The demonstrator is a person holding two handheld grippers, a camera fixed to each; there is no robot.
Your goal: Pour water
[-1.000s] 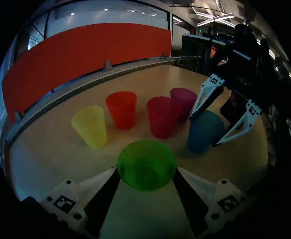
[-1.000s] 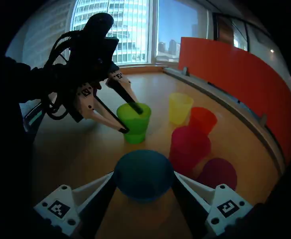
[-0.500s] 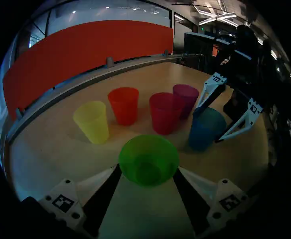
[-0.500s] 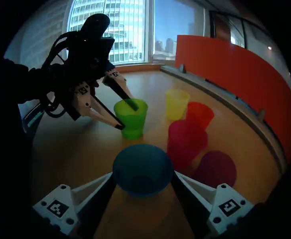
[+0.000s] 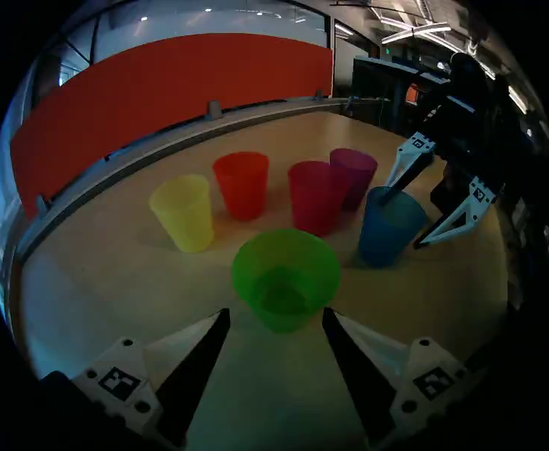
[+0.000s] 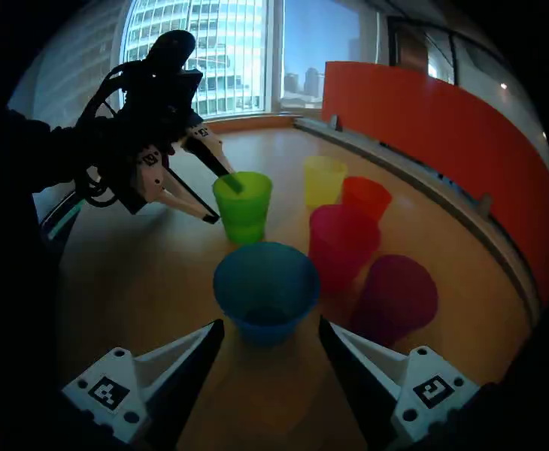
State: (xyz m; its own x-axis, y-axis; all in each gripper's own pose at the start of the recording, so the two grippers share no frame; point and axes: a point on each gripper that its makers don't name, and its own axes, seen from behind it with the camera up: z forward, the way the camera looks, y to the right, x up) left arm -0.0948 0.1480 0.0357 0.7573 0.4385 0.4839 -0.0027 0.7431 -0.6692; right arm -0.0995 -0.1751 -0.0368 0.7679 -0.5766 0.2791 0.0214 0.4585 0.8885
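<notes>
A green cup [image 5: 286,278] stands upright on the wooden table [image 5: 101,301], just past the fingertips of my left gripper [image 5: 274,312], which is open. In the right gripper view the left gripper [image 6: 225,201] flanks the green cup [image 6: 243,207] with one finger on each side. The blue cup [image 6: 265,289] stands in front of my right gripper [image 6: 269,323], also open, its base between the fingertips with gaps on both sides. In the left gripper view the right gripper [image 5: 401,223] straddles the blue cup [image 5: 389,229]. I cannot tell whether either cup holds water.
Behind stand a yellow cup [image 5: 184,210], an orange cup [image 5: 242,183], a red cup [image 5: 314,195] and a purple cup [image 5: 352,177], in a loose row. An orange partition [image 5: 162,83] runs along the table's far edge. A dark sleeve [image 6: 41,158] holds the left gripper.
Both grippers have drawn back and risen a little. The green and blue cups, earlier deep between the fingers, now stand at the fingertips on the table.
</notes>
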